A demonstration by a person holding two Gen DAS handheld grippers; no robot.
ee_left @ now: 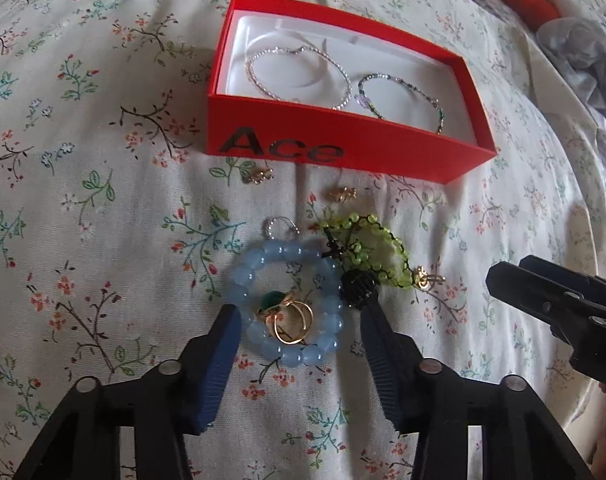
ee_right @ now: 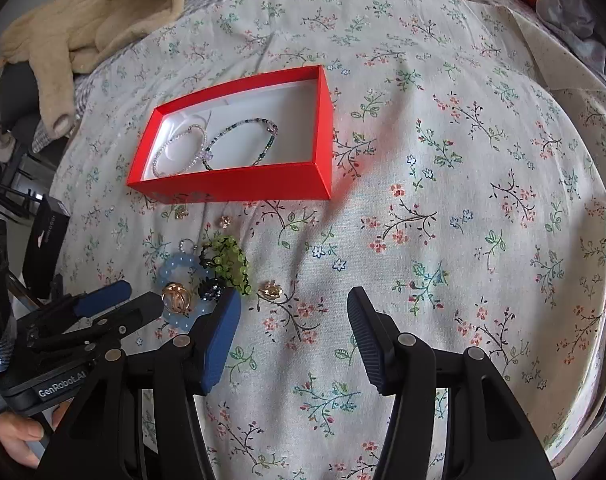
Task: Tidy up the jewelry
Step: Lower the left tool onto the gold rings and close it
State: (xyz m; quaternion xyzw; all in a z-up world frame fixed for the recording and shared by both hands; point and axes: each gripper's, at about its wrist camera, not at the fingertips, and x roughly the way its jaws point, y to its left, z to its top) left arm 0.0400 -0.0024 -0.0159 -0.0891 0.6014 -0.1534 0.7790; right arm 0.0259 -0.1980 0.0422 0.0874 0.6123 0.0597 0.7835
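Directly ahead, my left gripper (ee_left: 299,320), spread wide and holding nothing, straddles the blue bead bracelet (ee_left: 289,304), on the near side of the red box (ee_left: 343,148); my right gripper (ee_right: 293,332), likewise spread and empty, lies farther off.

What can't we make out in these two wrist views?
- Red box lettering: the left wrist view shows only "Ace"; the right wrist view is too blurred to read.
- Gold rings inside the blue bead bracelet: overlapping, count unclear.
- Gold trinket beside the green bead strand: too small to identify.
- Blue bead bracelet, right wrist view: near side hidden by the left gripper.
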